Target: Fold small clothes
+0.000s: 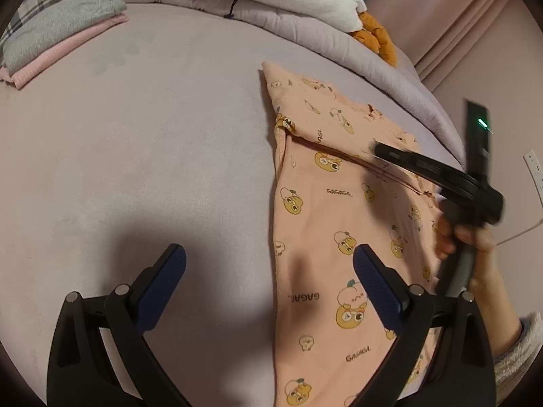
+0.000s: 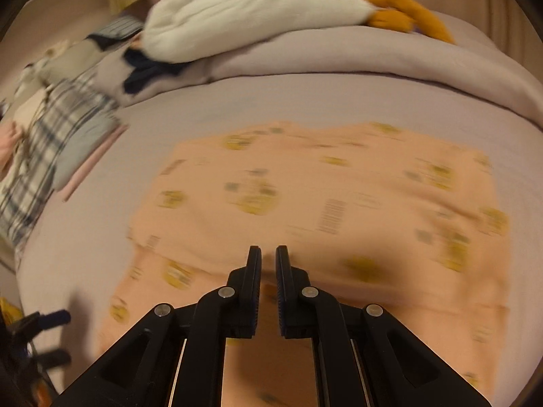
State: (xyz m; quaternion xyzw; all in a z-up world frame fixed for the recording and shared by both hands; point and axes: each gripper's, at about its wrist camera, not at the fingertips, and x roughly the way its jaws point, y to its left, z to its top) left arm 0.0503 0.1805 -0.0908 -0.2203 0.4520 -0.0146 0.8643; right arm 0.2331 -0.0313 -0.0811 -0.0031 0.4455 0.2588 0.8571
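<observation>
One peach garment (image 1: 339, 210), soft knit, printed with yellow-orange cartoon faces. It lies flat on the lilac bed sheet (image 1: 135, 156), right half of the left wrist frame, with an upper flap folded diagonally over the body. Print reads "GAGAGA" in at least four places, one upside down near lower centre. In the right wrist view the same garment (image 2: 322, 203) fills the centre and bottom, heavily motion-blurred; a barcode-like striped mark shows right of centre, unreadable.

Two grippers. Left gripper (image 1: 269, 264): jaws spread wide, nothing between them; two dark blue ribbed pads (image 1: 163, 281), left one over bare sheet, right one over the garment's edge. Right gripper (image 2: 268, 254): jaws clenched almost together in the right wrist view, over the cloth; whether fabric is pinched cannot be told. In the left wrist view it appears at right, blurred and black, held by a hand (image 1: 471, 240) with a fuzzy grey sleeve (image 1: 519, 349).

Two folded pieces stacked upper left: grey (image 1: 57, 23) over pink ribbed (image 1: 64, 54). One white plush toy (image 2: 251, 6) with orange feet on the bunched lilac quilt (image 2: 339, 54), top of frame. One plaid fabric (image 2: 37, 156) at left edge. One dark navy item (image 2: 142, 68) beside the plush.
</observation>
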